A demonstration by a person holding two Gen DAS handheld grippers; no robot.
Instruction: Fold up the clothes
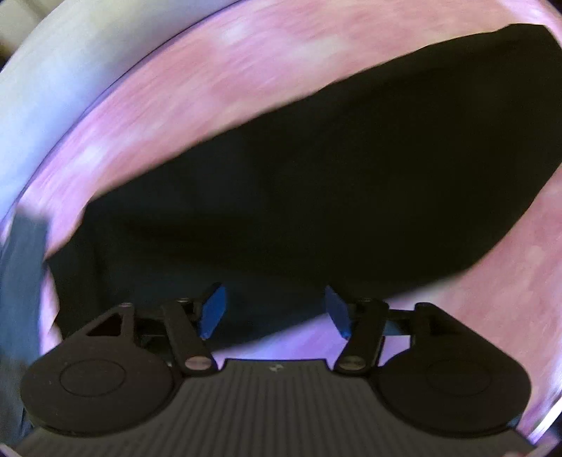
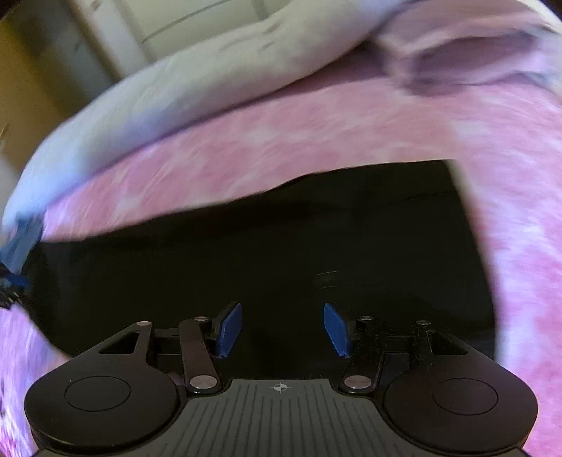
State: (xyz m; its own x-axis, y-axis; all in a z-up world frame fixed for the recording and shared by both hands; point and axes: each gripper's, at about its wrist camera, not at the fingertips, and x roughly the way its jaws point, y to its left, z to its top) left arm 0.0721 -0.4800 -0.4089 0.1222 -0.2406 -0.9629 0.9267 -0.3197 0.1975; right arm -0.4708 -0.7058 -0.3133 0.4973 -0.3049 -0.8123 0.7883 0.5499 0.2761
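A black garment (image 1: 316,182) lies flat on a pink patterned bedspread (image 1: 217,81). My left gripper (image 1: 275,311) hangs over the garment's near edge, its blue pads apart with nothing between them. In the right wrist view the same black garment (image 2: 267,253) fills the middle, with a squared corner at the upper right. Above it my right gripper (image 2: 282,328) stands open, and its blue pads hold no cloth. Both views are blurred by motion.
A white pillow or duvet (image 2: 196,70) lies along the far side of the pink bedspread (image 2: 316,133). A blue-grey object (image 2: 21,239) shows at the left edge of the right wrist view. Pale cupboards (image 2: 182,21) stand behind.
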